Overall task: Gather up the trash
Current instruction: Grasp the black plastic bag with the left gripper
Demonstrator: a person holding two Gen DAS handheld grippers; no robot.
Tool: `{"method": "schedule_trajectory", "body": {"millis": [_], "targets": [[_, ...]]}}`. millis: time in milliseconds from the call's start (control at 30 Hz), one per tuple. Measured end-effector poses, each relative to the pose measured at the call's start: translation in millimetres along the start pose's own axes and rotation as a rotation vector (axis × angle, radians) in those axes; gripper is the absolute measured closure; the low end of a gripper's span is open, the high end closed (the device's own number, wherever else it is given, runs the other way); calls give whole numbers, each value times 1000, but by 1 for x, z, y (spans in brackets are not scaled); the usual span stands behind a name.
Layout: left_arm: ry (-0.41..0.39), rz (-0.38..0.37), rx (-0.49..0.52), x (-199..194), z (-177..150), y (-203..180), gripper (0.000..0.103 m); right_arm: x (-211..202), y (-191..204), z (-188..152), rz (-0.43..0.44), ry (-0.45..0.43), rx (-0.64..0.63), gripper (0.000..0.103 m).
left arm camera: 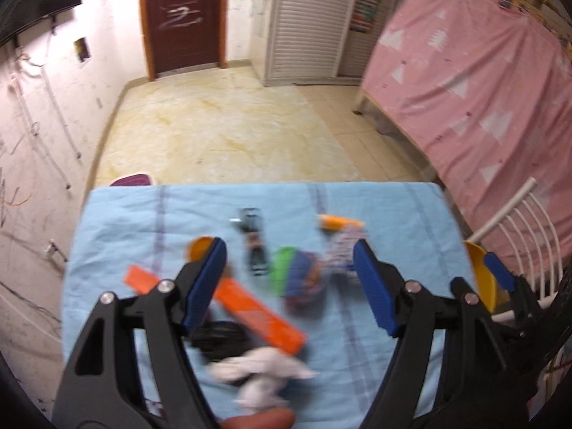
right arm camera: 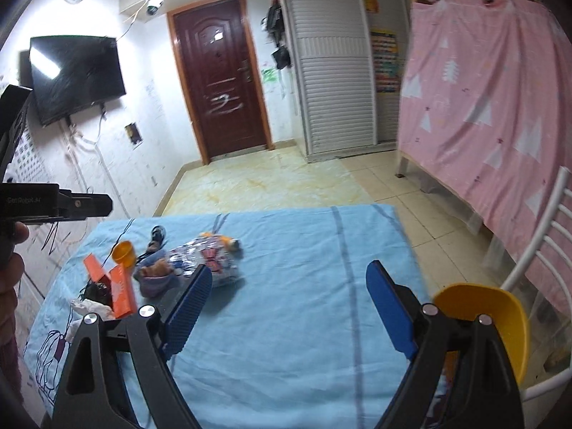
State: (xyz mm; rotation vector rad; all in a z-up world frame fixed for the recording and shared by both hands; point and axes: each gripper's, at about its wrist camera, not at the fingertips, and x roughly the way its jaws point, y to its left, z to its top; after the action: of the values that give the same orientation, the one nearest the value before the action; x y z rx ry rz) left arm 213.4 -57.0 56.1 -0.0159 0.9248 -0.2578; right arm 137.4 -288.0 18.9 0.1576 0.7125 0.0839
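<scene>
Two pairs of blue-padded fingers hang spread wide and empty above a counter draped in light blue cloth. In the left wrist view, the left gripper frames a blurred scatter of trash at lower centre: a long orange box, a crumpled white tissue below it, a purple and green bundle between the pads, a small orange cup behind the left pad, and a patterned wrapper toward the right pad. In the right wrist view, the right gripper hovers over bare cloth at lower centre, with the same litter clustered at middle left, beside its left pad. A yellow bowl sits at lower right, just behind the right finger, near a white chair. A dark red door and a pink sheet fill the upper frame.
</scene>
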Motion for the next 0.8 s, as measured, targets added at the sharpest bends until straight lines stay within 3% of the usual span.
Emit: {"method": "schedule_trajectory", "body": {"millis": [167,333,700,800], "targets": [[-6,50,-21,-6,-9,41,33,16,22,3,29,34,-32,21],[0,44,-35,-11,-26,65,33,33,40,4,47,69,-53,21],[46,-5,-8,-10,-69,70,33,56,59,9,59,114,-93,19],[70,37,-41,-4,-73,73,33,62,65,9,65,120,-102,19]]}}
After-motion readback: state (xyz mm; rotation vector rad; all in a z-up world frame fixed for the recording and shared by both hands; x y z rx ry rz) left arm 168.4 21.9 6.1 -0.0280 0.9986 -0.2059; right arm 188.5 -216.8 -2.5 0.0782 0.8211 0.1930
